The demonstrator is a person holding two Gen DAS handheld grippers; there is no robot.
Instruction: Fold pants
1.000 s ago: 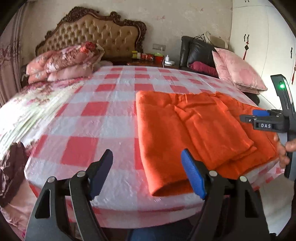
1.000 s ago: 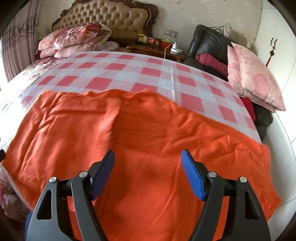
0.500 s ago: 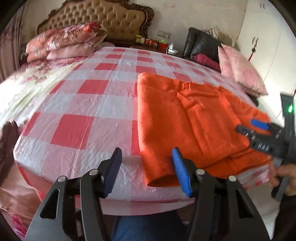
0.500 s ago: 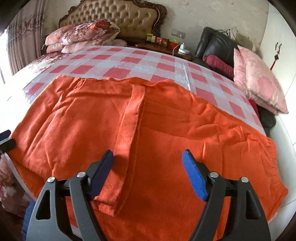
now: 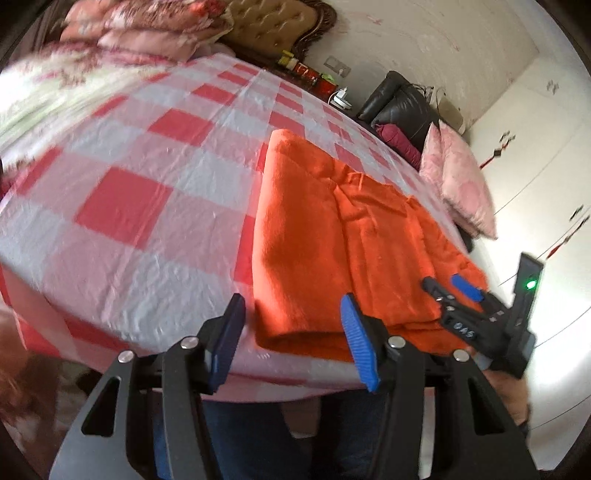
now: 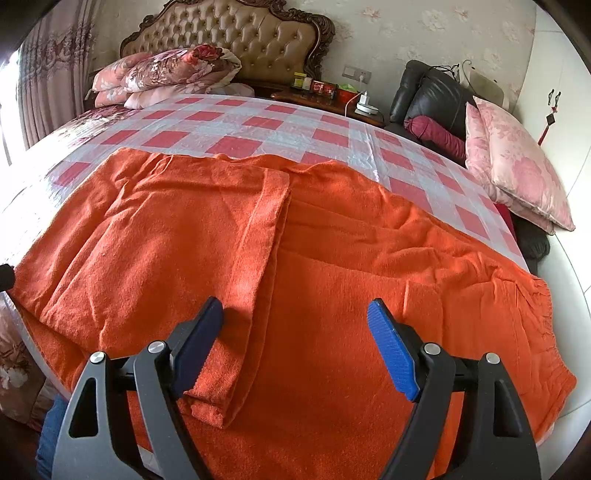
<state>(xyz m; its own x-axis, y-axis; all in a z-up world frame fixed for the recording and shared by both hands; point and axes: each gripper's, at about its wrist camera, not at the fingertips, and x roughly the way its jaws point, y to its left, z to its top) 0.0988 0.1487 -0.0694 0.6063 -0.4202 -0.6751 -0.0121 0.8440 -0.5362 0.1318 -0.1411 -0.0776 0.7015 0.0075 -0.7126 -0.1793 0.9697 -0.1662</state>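
1. Red-and-white checked sheeting covered the bed [image 6: 236, 125], with a tufted headboard [image 6: 240, 33] at its far end and floral quilts [image 6: 166, 74] stacked in front of it.
2. Orange pants [image 6: 332, 295] lay spread flat across the near part of the bed, reaching its near edge, with the gathered waistband toward the right side in the right wrist view.
3. One leg section was folded back over the rest, and its hem made a straight band running from the middle of the cloth down toward the near edge.
4. In the left wrist view the pants [image 5: 314, 240] showed a rounded folded edge at the near left corner, right at the bed's [image 5: 129, 184] edge.
5. The left hand-held gripper [image 5: 293, 338] hovered in front of that folded corner with its blue pads apart, gripping nothing.
6. The right hand-held gripper [image 6: 295, 343] hung over the pants, pads wide apart, and its left pad sat just beside the folded hem; whether it touched the cloth could not be told.
7. From the left wrist view the right hand-held gripper [image 5: 448, 286] appeared at the far right over the pants' edge.
8. Pink pillows [image 6: 517, 166] leaned beside a dark chair [image 6: 432, 92] to the right of the bed.
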